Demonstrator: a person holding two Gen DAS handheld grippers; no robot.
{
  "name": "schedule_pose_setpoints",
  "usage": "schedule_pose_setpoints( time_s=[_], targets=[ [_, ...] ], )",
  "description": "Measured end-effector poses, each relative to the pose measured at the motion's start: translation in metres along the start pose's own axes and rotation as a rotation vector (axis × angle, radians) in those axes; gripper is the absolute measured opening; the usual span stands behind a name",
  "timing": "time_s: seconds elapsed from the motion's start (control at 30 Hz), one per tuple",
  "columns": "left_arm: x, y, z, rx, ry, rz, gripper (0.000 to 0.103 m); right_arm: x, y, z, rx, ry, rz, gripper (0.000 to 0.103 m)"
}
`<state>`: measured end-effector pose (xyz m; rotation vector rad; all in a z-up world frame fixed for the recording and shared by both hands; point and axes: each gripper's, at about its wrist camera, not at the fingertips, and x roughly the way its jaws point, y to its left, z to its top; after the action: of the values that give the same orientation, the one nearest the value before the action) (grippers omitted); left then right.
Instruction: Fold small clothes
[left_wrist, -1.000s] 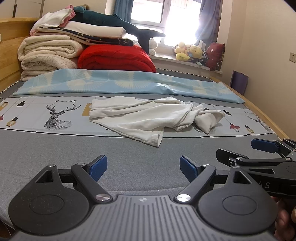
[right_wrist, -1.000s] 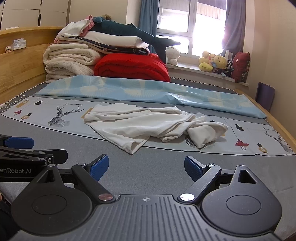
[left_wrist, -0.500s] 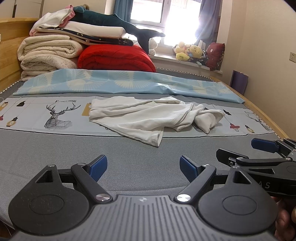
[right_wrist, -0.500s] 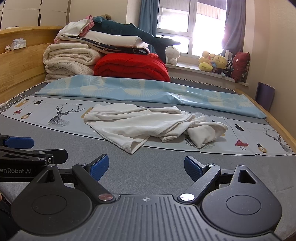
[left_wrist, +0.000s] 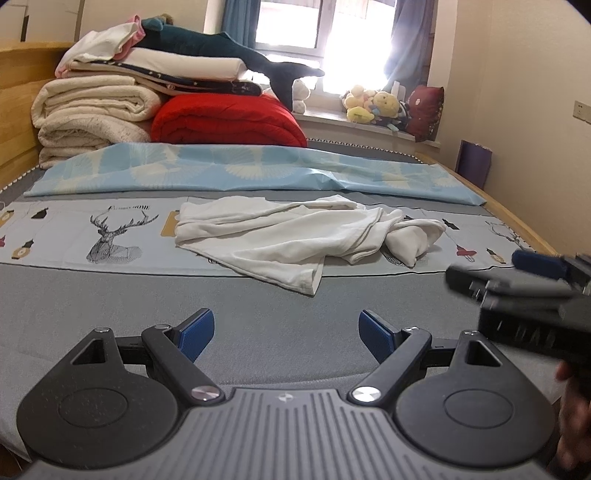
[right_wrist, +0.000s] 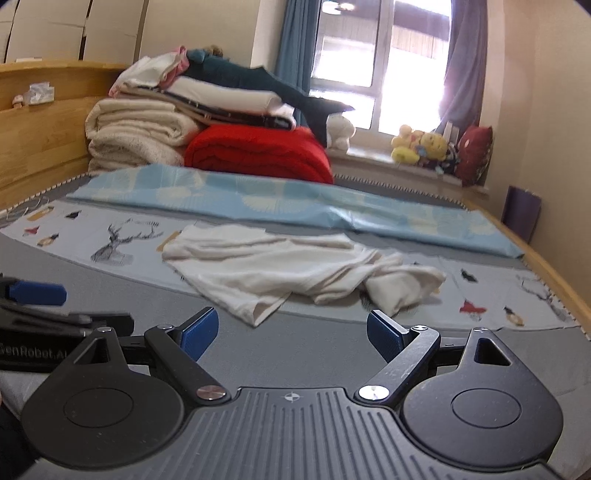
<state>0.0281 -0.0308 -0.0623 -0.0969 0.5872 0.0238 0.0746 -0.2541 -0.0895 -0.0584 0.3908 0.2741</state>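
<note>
Bed (left_wrist: 110, 295): crumpled white garment (left_wrist: 295, 236); both tongs gaping, empty

The left gripper (left_wrist: 286, 334) is held low, angled slightly downward, its 2 blue-padded jaws spread wide with nothing between them. The right gripper (right_wrist: 291, 334) sits just beside it, jaws equally wide and empty.

Right tool (left_wrist: 532, 280) blurred, cut off at the left-wrist view's right edge. Windowsill plush toys (right_wrist: 424, 147) soft, details unreadable; window (left_wrist: 332, 29) overexposed.
</note>
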Motion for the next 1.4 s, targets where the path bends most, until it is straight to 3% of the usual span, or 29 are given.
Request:
schedule_pose_setpoints(
  time_s=[0.07,0.17,0.3,0.4,0.47,0.6,0.77,0.8,0.93,1.2,1.4],
  targets=[
    [-0.001,-0.003,0.001,0.012,-0.012,0.005,0.089,-0.003,-0.009,0.004,0.053,-0.065,0.000,0.086],
    [-0.001,-0.007,0.000,0.043,-0.027,0.017,0.087,-0.004,-0.028,0.020,0.080,-0.082,-0.013,0.082],
    [0.001,-0.012,0.001,0.071,-0.039,0.026,0.081,0.005,-0.053,0.033,0.041,-0.080,-0.082,0.077],
    [0.004,-0.013,0.001,0.080,-0.030,0.028,0.076,0.021,-0.072,0.029,0.088,-0.025,-0.142,0.065],
    [0.007,-0.014,0.001,0.088,-0.024,0.029,0.071,0.024,-0.082,0.028,0.128,-0.011,-0.157,0.063],
    [0.013,-0.018,-0.002,0.123,-0.006,0.027,0.056,0.035,-0.083,0.017,0.132,0.008,-0.131,0.063],
    [0.027,-0.028,-0.011,0.191,0.045,0.017,0.023,0.036,-0.080,0.017,0.038,-0.025,-0.112,0.060],
    [0.029,-0.030,-0.013,0.207,0.047,0.017,0.017,0.037,-0.082,0.017,0.033,-0.026,-0.106,0.053],
    [0.038,-0.033,-0.016,0.251,0.038,0.031,0.016,0.040,-0.093,0.020,0.076,-0.016,-0.079,0.021],
    [0.098,-0.031,0.009,0.186,0.084,0.066,0.016,0.050,-0.130,0.019,0.215,0.048,-0.125,0.021],
    [0.181,-0.047,0.029,0.142,0.133,0.075,0.020,0.051,-0.140,0.019,0.201,0.065,-0.129,0.021]
  ],
)
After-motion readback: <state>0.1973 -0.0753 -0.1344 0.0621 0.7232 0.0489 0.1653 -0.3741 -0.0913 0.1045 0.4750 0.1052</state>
